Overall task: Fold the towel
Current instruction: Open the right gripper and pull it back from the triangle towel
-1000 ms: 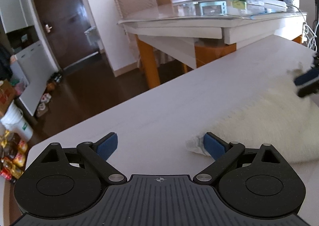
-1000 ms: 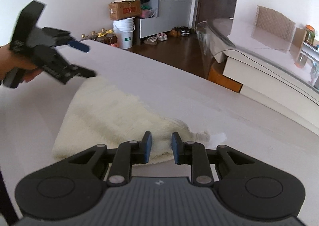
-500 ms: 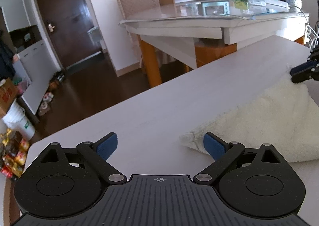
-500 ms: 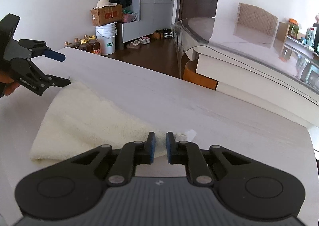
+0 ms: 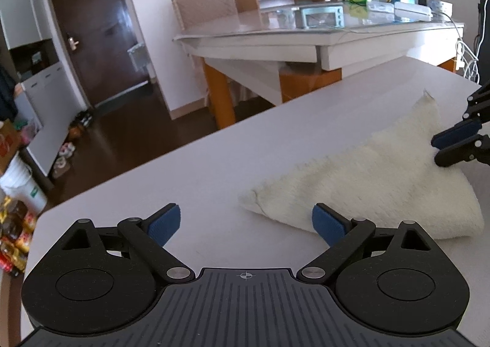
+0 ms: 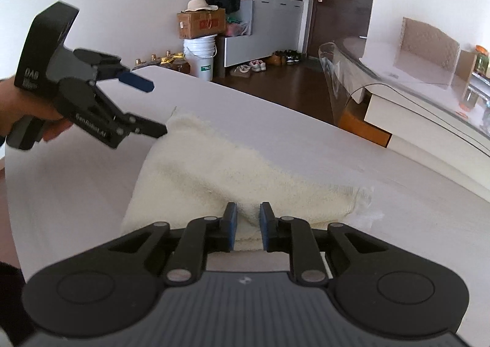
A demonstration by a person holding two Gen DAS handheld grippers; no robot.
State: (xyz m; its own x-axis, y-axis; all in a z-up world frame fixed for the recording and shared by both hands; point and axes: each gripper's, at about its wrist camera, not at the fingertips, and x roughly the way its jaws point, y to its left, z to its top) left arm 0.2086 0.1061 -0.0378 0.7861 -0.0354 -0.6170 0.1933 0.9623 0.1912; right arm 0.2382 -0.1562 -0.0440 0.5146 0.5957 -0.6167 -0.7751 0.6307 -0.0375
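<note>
Cream terry towel [image 5: 367,181], lying doubled over on the pale table [image 5: 183,169], long folded edge toward the near side, frayed corners at both ends. Left tool [image 5: 245,221] gaping wide with nothing between the blue pads, gripped by a hand [image 6: 27,114] at the towel's far end in the right wrist view, lower finger just beside or touching that corner; cannot tell which. Right tool [image 6: 248,224] narrow but opening, a ridge of towel between its pads, pinch loosening rather than biting. Compared with a second ago: right jaws drawn closer and now parting again; left tool just as wide, towel corner no longer tucked against its right pad but lying clear ahead of it; cloth flatter and settled on the table. Reads as a fold just laid down and being let go. Probably one half-fold done, with another fold across the length to come; next grasp likely needs both end corners pinched afresh.
</note>
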